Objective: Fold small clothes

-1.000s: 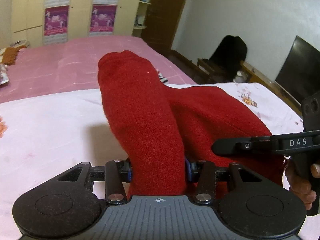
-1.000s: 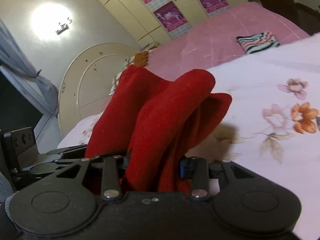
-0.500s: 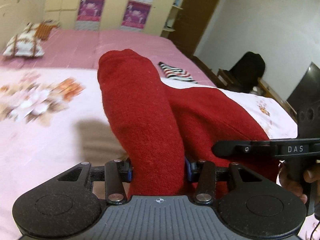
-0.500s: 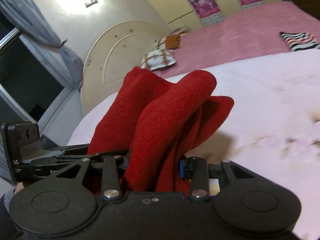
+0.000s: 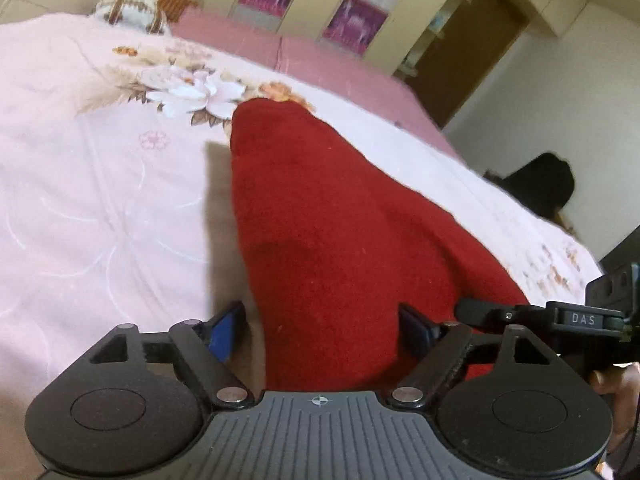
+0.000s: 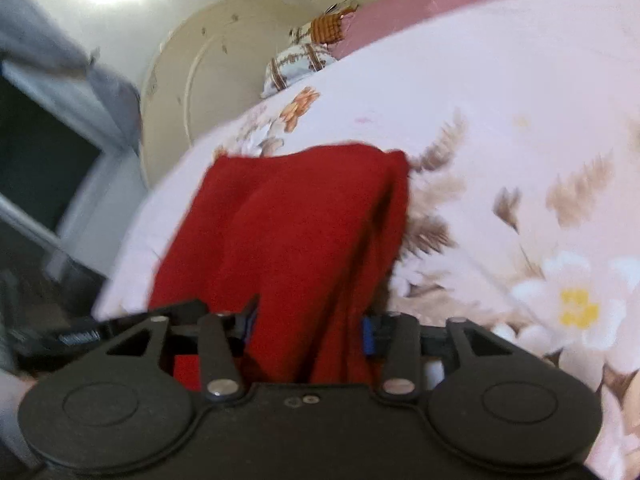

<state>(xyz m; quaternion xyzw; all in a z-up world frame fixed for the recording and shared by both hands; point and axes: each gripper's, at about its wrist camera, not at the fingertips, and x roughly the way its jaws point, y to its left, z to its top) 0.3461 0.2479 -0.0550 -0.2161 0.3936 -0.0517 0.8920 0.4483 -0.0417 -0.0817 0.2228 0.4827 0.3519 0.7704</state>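
Note:
A red knitted garment (image 5: pixel 328 240) lies bunched on the pale floral bedspread (image 5: pixel 100 200). My left gripper (image 5: pixel 322 326) has its jaws spread, with a gap between the left blue pad and the cloth; the garment rests between them. In the right wrist view the same red garment (image 6: pixel 296 240) runs forward between the jaws of my right gripper (image 6: pixel 308 334), which is shut on it. The right gripper also shows at the right edge of the left wrist view (image 5: pixel 560 316).
A pink sheet (image 5: pixel 320 60) covers the far part of the bed. Pillows (image 5: pixel 132 12) lie by the rounded headboard (image 6: pixel 208 76). A wardrobe with purple posters (image 5: pixel 352 20), a brown door (image 5: pixel 464 48) and a dark shape (image 5: pixel 536 188) stand beyond the bed.
My left gripper has opened from its grip on the red garment. Both grippers have swung toward the headboard and tilted down, and the garment has dropped lower onto the floral bedspread.

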